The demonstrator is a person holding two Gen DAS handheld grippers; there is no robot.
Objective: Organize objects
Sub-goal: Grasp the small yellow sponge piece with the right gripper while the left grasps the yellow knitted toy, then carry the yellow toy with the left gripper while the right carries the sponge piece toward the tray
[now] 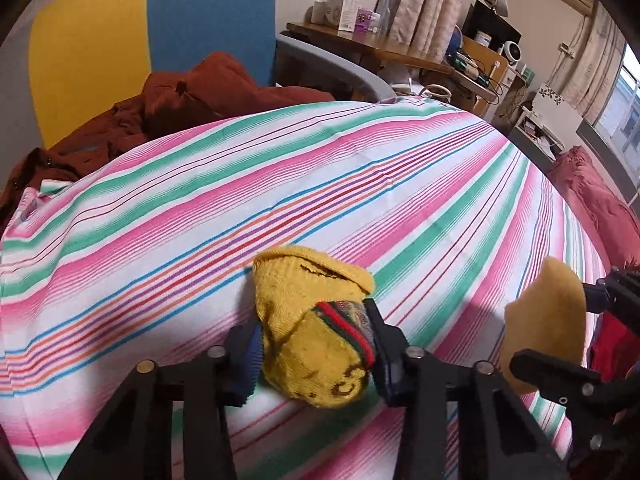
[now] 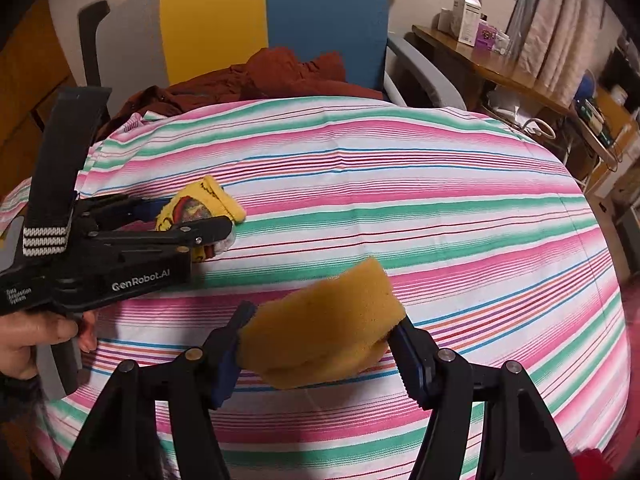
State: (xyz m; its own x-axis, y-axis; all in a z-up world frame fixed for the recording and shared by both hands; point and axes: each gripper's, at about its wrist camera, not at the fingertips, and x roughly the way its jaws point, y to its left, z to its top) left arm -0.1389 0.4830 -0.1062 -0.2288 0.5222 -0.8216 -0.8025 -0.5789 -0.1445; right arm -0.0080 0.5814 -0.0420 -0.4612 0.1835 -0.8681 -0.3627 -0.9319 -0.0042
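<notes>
A yellow knitted sock (image 1: 308, 296) with a red-and-green band lies bunched on the striped bedsheet (image 1: 320, 192). My left gripper (image 1: 312, 344) is shut on it, a pad pressing each side. In the right wrist view the same sock (image 2: 212, 194) shows at the left, in the left gripper (image 2: 192, 216), which a hand (image 2: 28, 340) holds. My right gripper (image 2: 320, 332) is shut on a folded mustard-yellow sponge (image 2: 320, 308), held just above the sheet. That sponge (image 1: 548, 312) and the right gripper (image 1: 560, 320) appear at the right edge of the left wrist view.
A crumpled rust-brown garment (image 1: 180, 96) lies at the far end of the bed, against a yellow and blue panel (image 1: 208, 20). A grey chair arm (image 1: 340, 64) and a wooden desk (image 1: 380, 48) with boxes stand beyond. A red cushion (image 1: 592, 192) lies at the right.
</notes>
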